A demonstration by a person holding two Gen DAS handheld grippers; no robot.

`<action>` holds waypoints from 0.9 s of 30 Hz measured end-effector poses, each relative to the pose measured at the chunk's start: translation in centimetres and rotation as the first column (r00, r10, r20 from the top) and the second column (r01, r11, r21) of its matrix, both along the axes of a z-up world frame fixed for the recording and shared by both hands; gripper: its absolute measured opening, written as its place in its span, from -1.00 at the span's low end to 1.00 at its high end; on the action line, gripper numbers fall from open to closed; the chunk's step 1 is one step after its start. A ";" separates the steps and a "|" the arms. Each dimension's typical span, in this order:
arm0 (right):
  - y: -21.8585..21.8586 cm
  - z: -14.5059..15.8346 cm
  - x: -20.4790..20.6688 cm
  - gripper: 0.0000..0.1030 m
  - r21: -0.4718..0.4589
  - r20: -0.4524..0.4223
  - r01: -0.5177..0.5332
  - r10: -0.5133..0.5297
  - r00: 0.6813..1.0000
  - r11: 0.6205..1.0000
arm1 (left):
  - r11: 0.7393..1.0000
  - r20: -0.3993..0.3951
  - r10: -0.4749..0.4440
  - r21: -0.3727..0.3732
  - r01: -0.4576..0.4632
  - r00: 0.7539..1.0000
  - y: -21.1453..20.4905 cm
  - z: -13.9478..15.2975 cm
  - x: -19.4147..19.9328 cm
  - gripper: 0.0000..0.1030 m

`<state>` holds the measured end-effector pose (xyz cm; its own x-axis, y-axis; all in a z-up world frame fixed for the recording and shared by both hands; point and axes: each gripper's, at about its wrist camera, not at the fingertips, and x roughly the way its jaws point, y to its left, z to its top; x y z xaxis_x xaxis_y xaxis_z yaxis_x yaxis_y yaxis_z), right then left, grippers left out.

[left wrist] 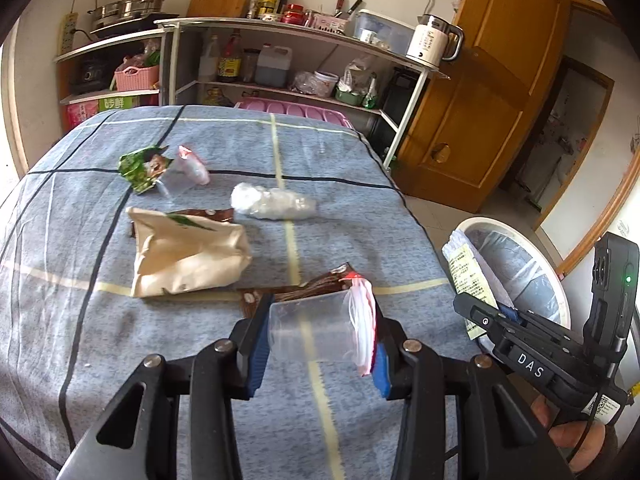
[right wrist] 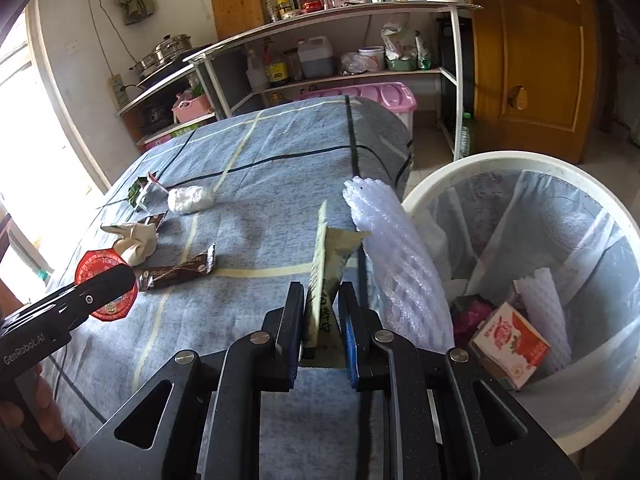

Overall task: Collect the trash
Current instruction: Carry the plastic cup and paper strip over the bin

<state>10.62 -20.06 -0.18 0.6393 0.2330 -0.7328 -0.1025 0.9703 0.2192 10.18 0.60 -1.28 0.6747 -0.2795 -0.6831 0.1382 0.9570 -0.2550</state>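
Observation:
My left gripper (left wrist: 320, 312) is shut on a clear plastic cup (left wrist: 308, 332) with a red-and-white lid, held sideways above the blue checked tablecloth (left wrist: 80, 280). In the right wrist view the lid's red face (right wrist: 96, 268) shows behind one left finger (right wrist: 96, 292). My right gripper (right wrist: 322, 292) is shut on a pale yellow printed wrapper (right wrist: 328, 268) that stands up between the pads. A white foam net (right wrist: 392, 248) lies against its right finger; whether it is pinched too I cannot tell. The white bin (right wrist: 500, 164) with a clear liner stands just right of the table.
On the cloth lie a green wrapper (left wrist: 144, 166), a small lidded cup (left wrist: 192, 164), crumpled clear plastic (left wrist: 272, 202), a beige paper bag (left wrist: 188, 256) and a brown wrapper (left wrist: 304, 284). The bin holds a red-and-white carton (right wrist: 508, 340) and foam. Shelves (left wrist: 280, 24) stand behind.

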 end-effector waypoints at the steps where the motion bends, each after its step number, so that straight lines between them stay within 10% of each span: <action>1: -0.6 0.2 -0.2 -0.66 -0.003 0.006 0.013 -0.013 1.000 1.000 | 1.000 0.005 -0.014 0.003 0.014 1.000 -0.7 0.1 0.1 -0.15; 17: -8.6 1.6 -1.7 -0.76 0.031 0.041 0.144 -0.145 0.989 0.989 | 0.977 0.015 -0.214 0.032 0.213 0.977 -11.5 1.2 2.5 -0.15; 27: -8.2 1.4 -2.6 -0.76 0.132 0.040 0.036 -0.041 0.998 0.991 | 0.989 0.018 -0.142 0.047 0.141 0.990 -10.6 0.6 1.8 -0.15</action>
<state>8.03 -28.27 1.19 0.6799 0.2999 -0.6692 -0.0778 0.9369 0.3409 11.98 -9.99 -0.66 0.6450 -0.3421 -0.6834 0.2783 0.9380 -0.2069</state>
